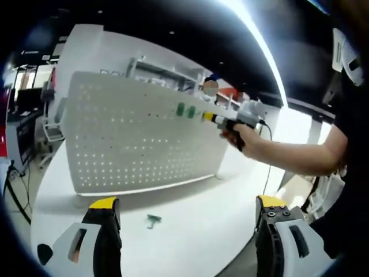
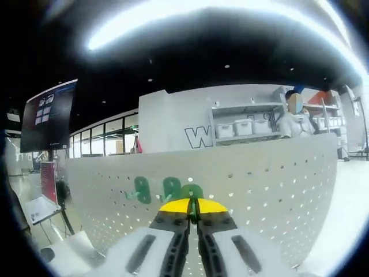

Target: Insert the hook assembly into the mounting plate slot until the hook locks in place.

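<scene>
Right tool clamped on green hook, pressing at pegboard; two hooks mounted beside. I hold left tool open; spare hook left on bench.

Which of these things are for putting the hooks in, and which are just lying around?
For the job:
pegboard
green hooks on the board
green hook on the table
right gripper
left gripper

Just around:
shelf with white bins
dark screen

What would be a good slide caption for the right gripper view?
Right gripper, shut on a green hook, presses it against the white pegboard beside two mounted hooks.
</scene>
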`<control>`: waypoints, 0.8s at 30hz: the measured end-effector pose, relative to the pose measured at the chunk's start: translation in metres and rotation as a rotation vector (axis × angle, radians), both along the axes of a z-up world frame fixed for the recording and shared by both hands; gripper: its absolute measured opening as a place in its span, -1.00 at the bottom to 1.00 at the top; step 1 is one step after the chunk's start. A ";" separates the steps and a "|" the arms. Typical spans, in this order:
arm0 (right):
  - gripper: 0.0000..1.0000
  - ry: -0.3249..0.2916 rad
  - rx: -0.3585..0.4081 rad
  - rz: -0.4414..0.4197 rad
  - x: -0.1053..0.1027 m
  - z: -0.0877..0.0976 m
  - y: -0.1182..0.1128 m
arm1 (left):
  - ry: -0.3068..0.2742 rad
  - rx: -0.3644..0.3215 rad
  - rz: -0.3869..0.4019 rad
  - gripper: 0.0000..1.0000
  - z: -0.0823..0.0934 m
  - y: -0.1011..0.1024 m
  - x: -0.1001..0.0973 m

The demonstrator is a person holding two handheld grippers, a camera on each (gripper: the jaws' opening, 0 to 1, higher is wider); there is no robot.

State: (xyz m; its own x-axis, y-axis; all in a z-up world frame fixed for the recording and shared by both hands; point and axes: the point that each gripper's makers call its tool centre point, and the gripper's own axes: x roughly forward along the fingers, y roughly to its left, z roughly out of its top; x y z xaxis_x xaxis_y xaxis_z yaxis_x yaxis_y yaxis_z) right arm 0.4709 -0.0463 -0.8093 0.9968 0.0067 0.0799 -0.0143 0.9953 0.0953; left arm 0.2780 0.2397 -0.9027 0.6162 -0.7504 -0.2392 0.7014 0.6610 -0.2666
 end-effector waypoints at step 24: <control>-1.00 -0.008 0.062 -0.039 0.021 0.006 -0.018 | 0.015 0.007 0.013 0.95 -0.002 0.004 0.007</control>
State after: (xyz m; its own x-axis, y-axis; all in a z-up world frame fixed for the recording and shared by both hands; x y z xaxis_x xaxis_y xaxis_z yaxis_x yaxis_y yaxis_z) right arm 0.4918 -0.0644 -0.8029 0.9955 -0.0373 0.0868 0.0233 0.9873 0.1571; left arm 0.2845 0.2439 -0.9047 0.6225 -0.7404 -0.2538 0.6883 0.6722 -0.2728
